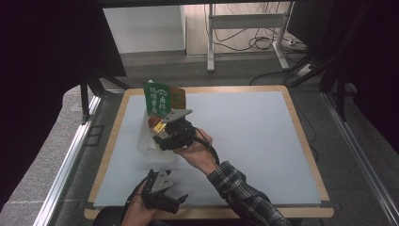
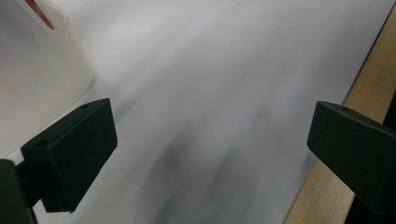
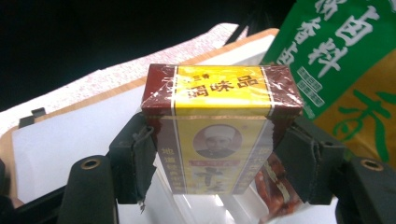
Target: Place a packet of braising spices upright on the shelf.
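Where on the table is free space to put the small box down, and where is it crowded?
The whole right half of the table mat, from the right gripper to the wooden edge, is bare. Crowded: the far-left corner, where the white bin holds the green packet and the box hangs above it.

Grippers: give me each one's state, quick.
Left gripper: open, nothing between its jaws, over the table.
Right gripper: shut on the red and yellow box, above the white container.

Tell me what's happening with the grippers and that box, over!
Right gripper shut on the yellow and red box, over the white bin. Left gripper open, idle. Green bag close beside the box.
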`<state>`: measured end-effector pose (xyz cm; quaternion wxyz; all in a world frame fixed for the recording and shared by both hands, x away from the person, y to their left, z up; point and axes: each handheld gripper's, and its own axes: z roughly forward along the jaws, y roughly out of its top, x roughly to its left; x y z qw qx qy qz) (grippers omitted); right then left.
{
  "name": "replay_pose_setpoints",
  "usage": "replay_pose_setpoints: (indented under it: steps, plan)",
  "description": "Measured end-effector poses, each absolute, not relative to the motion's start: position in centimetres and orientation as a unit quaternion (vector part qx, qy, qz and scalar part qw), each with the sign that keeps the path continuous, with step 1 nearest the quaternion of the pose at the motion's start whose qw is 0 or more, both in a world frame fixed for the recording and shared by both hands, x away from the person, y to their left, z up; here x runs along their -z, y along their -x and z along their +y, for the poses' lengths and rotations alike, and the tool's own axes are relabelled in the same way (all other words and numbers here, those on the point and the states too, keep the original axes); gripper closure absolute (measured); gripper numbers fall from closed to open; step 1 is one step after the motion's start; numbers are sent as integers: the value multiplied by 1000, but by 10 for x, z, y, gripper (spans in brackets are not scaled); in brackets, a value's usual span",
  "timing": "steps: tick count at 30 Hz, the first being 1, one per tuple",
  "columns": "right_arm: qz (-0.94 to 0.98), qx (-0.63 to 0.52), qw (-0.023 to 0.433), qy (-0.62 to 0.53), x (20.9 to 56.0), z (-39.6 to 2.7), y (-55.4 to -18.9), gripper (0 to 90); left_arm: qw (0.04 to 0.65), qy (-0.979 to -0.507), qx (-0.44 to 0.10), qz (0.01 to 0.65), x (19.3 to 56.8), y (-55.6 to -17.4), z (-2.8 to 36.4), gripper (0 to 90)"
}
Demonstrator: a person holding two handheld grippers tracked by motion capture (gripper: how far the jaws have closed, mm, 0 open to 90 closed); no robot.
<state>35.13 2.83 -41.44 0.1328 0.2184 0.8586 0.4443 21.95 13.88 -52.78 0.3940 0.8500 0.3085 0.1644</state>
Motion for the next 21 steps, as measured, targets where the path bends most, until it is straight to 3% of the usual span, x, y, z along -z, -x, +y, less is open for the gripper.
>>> replay_pose_setpoints:
  steps: [8, 21]
  plan:
    - [862, -419, 155, -238, 411, 26, -342, 321, 393, -852, -165, 304, 527, -219, 138, 12]
    - [852, -417, 146, -281, 409, 14, -342, 321, 397, -849, -165, 305, 526, -219, 139, 12]
